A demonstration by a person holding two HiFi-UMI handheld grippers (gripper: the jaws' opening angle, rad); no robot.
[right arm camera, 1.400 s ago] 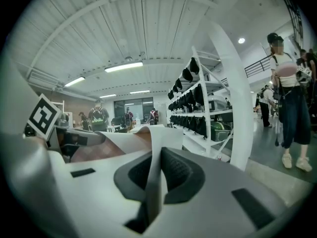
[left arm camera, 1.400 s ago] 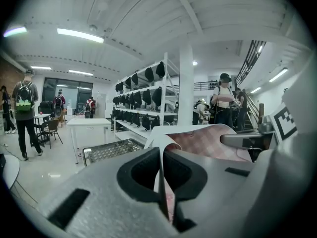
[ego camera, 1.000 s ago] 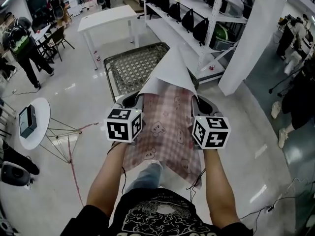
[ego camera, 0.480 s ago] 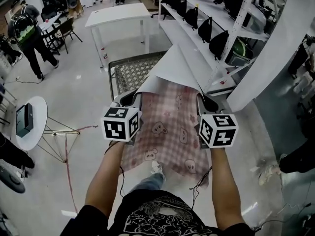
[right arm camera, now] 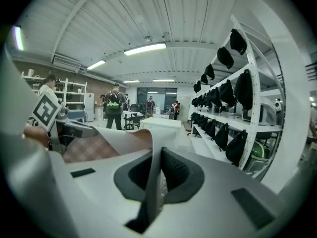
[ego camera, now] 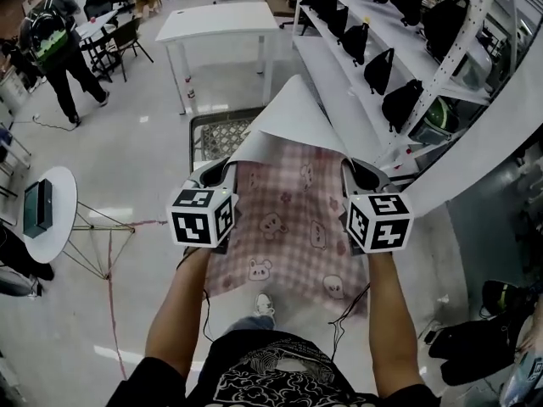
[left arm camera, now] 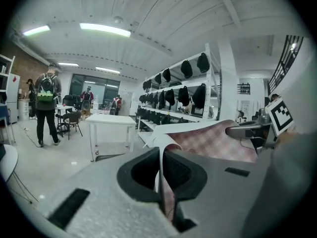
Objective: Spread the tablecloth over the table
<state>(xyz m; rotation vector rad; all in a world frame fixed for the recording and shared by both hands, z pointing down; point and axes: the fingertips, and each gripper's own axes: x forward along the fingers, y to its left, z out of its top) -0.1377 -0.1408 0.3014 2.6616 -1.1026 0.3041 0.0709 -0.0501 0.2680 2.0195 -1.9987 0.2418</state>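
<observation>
A pink checked tablecloth (ego camera: 293,219) with small animal prints and a white underside hangs stretched between my two grippers at chest height. Its far part folds up into a white peak. My left gripper (ego camera: 222,170) is shut on the cloth's left edge, which runs pinched between the jaws (left arm camera: 161,165). My right gripper (ego camera: 355,170) is shut on the right edge, with cloth (right arm camera: 99,145) clamped in its jaws (right arm camera: 157,175). The white table (ego camera: 222,22) stands further ahead on the shiny floor, apart from the cloth.
A metal wire-mesh frame (ego camera: 212,134) sits on the floor just beyond the cloth. White shelving (ego camera: 399,49) with black bags lines the right side. A small round white table (ego camera: 53,210) stands at left. People (ego camera: 53,41) and chairs are at the far left.
Both grippers have carried the cloth forward across the room, still shut on it. The white table and mesh frame are nearer, and the grippers stand slightly further apart.
</observation>
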